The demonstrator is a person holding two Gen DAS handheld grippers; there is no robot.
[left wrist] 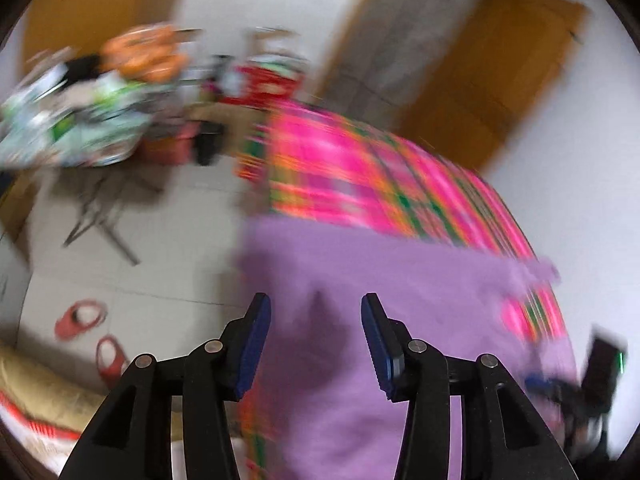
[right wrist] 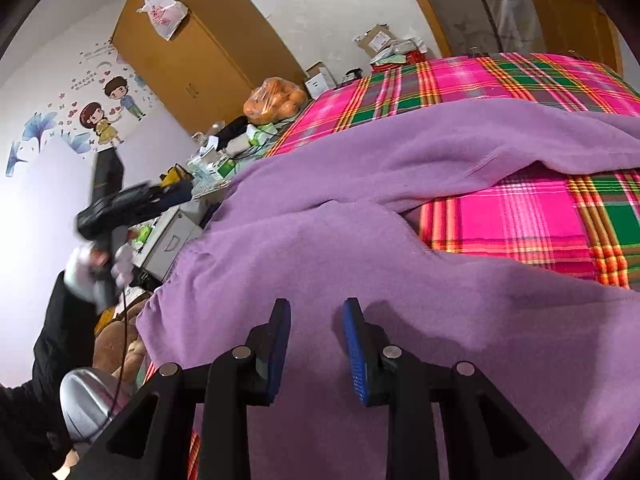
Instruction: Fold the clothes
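1. Left wrist view, badly smeared by motion: the left gripper (left wrist: 316,306) hangs above a purple fleece garment (left wrist: 360,280), its blue-padded jaws standing apart with nothing between them.
2. The garment is spread on a bed under a pink, green and orange plaid bedcover (left wrist: 340,160), which shows beyond the far edge of the fleece.
3. To the left lies a pale tiled floor (left wrist: 160,240) with a pair of red slippers (left wrist: 92,332), and further back a blurred heap of clutter I cannot make out.
4. At the right edge the other handheld device is just visible, dark and blurred.
5. Right wrist view, sharp: the right gripper (right wrist: 316,308) sits low over the near part of the same purple fleece garment (right wrist: 320,240), jaws narrowly parted and empty; the pads are not pinching cloth.
6. The fleece is rumpled, with a fold lifted so the plaid bedcover (right wrist: 520,224) shows in a gap on the right.
7. On the left, a white-gloved hand (right wrist: 96,264) with a black sleeve grips the handle of the left device.
8. Behind stand a bag of oranges (right wrist: 276,100) on a cluttered bedside tabletop, a wooden wardrobe (right wrist: 200,60) and cartoon wall stickers (right wrist: 104,116).
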